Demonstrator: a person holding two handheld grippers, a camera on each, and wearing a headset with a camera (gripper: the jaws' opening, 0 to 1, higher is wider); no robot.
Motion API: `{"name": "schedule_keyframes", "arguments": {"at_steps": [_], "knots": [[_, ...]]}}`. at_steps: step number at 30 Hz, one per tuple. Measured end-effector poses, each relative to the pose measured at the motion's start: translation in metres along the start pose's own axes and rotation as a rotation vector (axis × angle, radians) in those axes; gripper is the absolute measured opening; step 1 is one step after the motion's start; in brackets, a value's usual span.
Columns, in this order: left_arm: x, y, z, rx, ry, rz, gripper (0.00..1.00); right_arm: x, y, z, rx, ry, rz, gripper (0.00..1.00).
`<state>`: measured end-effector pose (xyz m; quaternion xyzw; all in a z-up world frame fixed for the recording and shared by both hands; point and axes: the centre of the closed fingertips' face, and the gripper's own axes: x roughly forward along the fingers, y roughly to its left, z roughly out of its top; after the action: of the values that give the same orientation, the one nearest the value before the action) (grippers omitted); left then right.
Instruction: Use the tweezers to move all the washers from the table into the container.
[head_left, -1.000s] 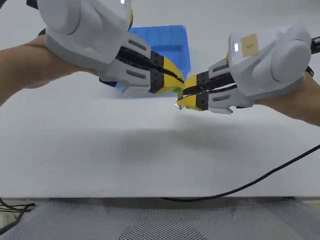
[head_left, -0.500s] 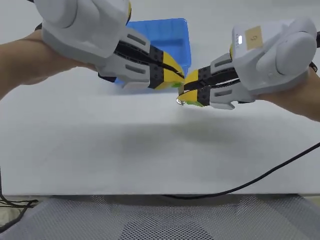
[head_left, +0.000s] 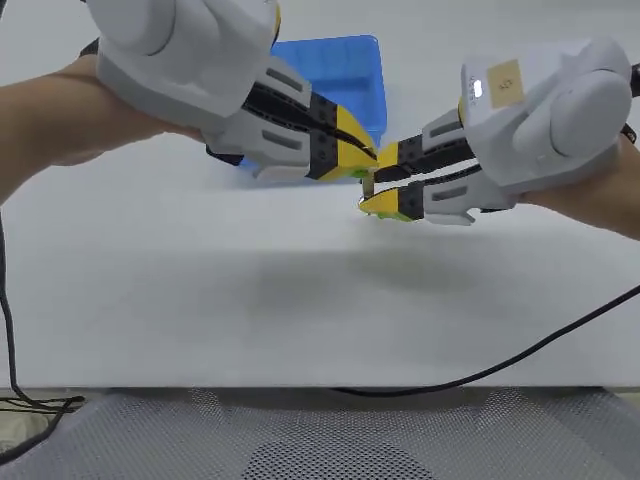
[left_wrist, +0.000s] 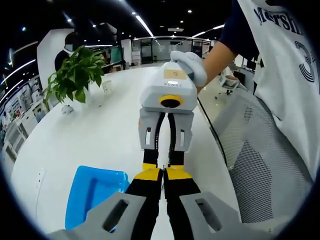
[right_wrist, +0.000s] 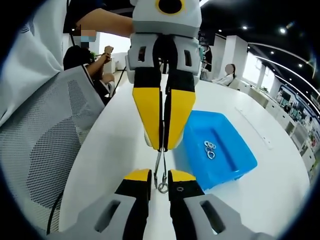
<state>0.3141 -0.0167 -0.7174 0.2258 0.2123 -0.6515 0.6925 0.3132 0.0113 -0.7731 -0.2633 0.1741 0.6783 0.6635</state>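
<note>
Over the white table (head_left: 200, 280), my two grippers meet tip to tip, just right of the blue container (head_left: 345, 70). My left gripper (head_left: 360, 160) comes in from the upper left and is shut on the rear of the thin metal tweezers (right_wrist: 160, 167). My right gripper (right_wrist: 160, 177) has its yellow jaws pressed close around the tweezers' front end. A small metal washer (right_wrist: 163, 188) sits in the tweezers' tips and shows as a small ring (head_left: 362, 206) just above the table. Several washers (right_wrist: 210, 148) lie inside the blue container (right_wrist: 235, 160).
A black cable (head_left: 520, 360) runs across the table's near right corner. A grey mesh chair (head_left: 320, 440) sits below the near edge. A potted plant (left_wrist: 75, 75) stands far off on the long table. Seated people (right_wrist: 95, 55) are in the background.
The head view has shifted slightly. Both grippers stay joined on the tweezers beside the container, with the washer still in the tips.
</note>
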Motion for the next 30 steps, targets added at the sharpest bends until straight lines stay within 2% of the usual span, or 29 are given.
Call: {"name": "schedule_keyframes", "arguments": {"at_steps": [3, 5, 6, 19, 27, 30], "knots": [[0.000, 0.000, 0.001, 0.002, 0.003, 0.002, 0.05, 0.000, -0.001, 0.001, -0.001, -0.002, -0.008, 0.12], [0.001, 0.000, 0.002, -0.002, 0.004, 0.003, 0.05, 0.000, 0.002, 0.000, 0.015, 0.001, 0.012, 0.10], [0.001, -0.001, 0.001, -0.008, 0.005, -0.001, 0.05, 0.000, 0.000, 0.000, 0.006, 0.000, 0.002, 0.10], [0.000, -0.002, 0.003, -0.031, 0.009, -0.011, 0.05, -0.002, 0.004, 0.002, 0.028, 0.011, 0.011, 0.09], [-0.011, -0.004, 0.005, -0.031, 0.019, -0.016, 0.05, -0.003, 0.005, 0.017, 0.012, 0.003, 0.016, 0.09], [-0.020, -0.004, 0.011, -0.027, 0.026, -0.016, 0.05, -0.004, 0.003, 0.027, 0.022, -0.011, 0.023, 0.09]]}}
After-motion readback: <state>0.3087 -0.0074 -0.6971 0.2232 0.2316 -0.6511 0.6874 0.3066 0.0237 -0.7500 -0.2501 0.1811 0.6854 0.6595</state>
